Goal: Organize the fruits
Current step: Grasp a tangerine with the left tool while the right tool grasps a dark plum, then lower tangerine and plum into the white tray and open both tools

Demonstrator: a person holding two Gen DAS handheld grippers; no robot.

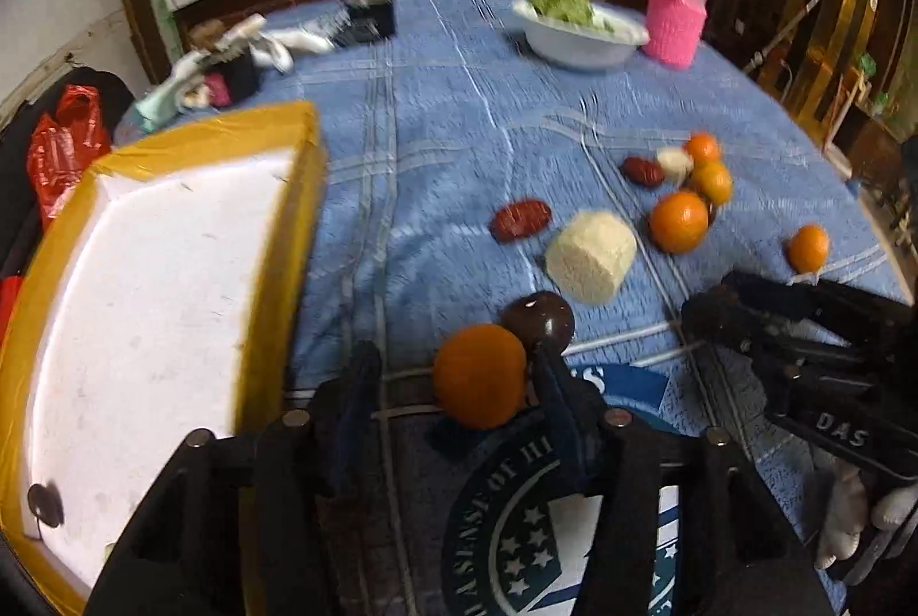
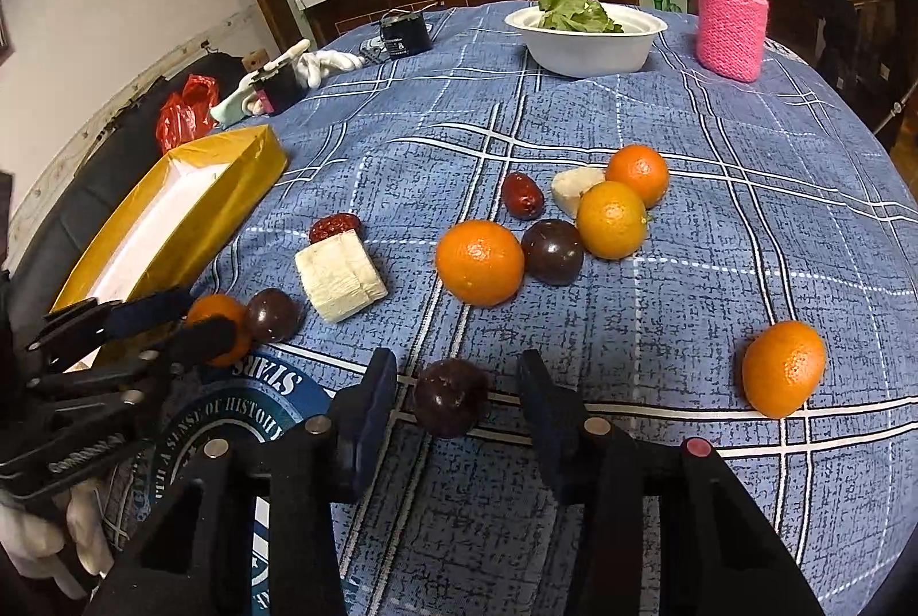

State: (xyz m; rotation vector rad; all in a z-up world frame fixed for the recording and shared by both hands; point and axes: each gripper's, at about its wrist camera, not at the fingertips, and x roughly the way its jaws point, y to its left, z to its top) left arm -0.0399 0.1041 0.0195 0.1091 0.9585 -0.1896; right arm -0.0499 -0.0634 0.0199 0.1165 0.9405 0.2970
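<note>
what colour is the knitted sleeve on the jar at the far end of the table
Bright pink; the knitted sleeve shows best in the right wrist view.

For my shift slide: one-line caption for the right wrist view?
Right gripper straddles a dark plum, pads not touching, while the left gripper closes around an orange beside the yellow box.

a table under a blue checked cloth [image 2: 660, 329] carries oranges [image 2: 479, 262], dark plums [image 2: 552, 251], red dates [image 2: 521, 195], a yellow box [image 2: 229, 191], a white bowl [image 2: 591, 42].

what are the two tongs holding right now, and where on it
Nothing is gripped yet. The left tongs straddle an orange; the right tongs straddle a dark round fruit, gaps showing at its sides.
</note>
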